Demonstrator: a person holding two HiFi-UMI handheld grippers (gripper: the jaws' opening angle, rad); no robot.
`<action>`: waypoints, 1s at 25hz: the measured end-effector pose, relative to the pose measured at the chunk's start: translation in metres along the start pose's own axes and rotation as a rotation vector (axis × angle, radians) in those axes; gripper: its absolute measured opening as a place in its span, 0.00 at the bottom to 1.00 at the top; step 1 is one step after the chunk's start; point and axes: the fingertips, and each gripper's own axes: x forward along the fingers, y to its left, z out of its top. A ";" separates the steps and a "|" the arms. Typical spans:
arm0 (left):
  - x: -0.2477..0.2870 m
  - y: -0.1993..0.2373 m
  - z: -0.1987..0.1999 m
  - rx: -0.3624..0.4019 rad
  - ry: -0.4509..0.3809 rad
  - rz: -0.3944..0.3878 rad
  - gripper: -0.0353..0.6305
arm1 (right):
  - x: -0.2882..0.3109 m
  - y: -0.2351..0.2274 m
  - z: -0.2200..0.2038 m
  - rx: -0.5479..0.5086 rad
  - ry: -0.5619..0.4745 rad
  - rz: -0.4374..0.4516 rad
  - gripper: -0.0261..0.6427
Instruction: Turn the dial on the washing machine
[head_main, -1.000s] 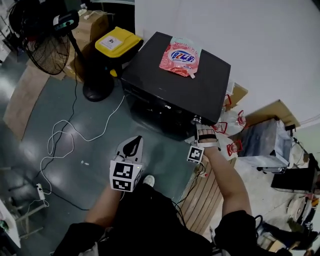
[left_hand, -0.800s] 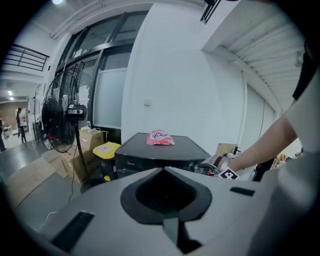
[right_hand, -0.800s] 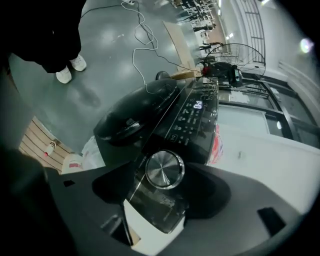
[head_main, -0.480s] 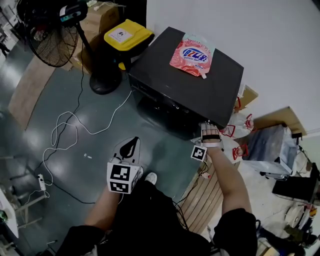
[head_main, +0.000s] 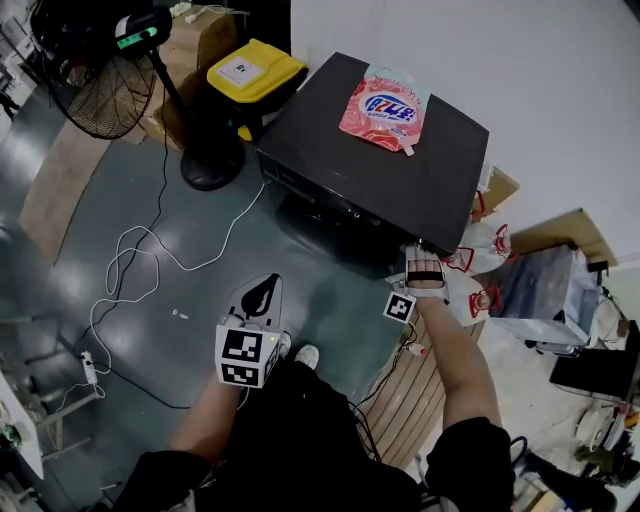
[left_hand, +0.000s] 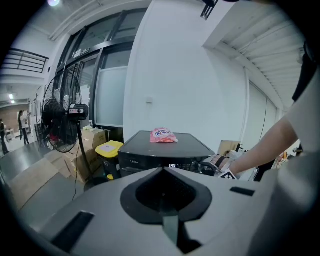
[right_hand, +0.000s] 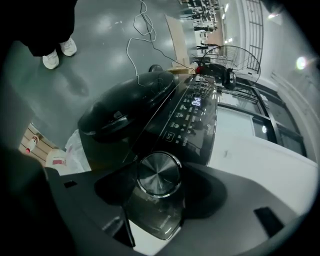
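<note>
Dial (right_hand: 159, 174), rigid, likely slick metal on the washing machine (head_main: 350, 170), lower centre of the right gripper view, between the right gripper's (head_main: 414, 258) closing jaws, best pinched across its rim; left gripper (head_main: 264, 288) clenched empty.

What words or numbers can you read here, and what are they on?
"Midea", faint, on the washing machine front.
"1:40", roughly, on its lit display.
Pink pouch: blue print, too blurred to read.
Yellow bin label: too small.
Control panel labels: too small.
</note>
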 end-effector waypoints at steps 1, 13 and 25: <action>0.000 -0.001 0.000 0.003 0.003 -0.005 0.06 | 0.000 0.000 0.000 0.019 -0.001 -0.003 0.46; 0.000 -0.008 0.003 0.035 0.012 -0.023 0.06 | -0.001 -0.004 0.007 0.422 0.035 0.034 0.43; -0.001 -0.017 0.000 0.047 0.018 -0.034 0.06 | 0.002 -0.010 -0.001 0.525 0.046 -0.016 0.39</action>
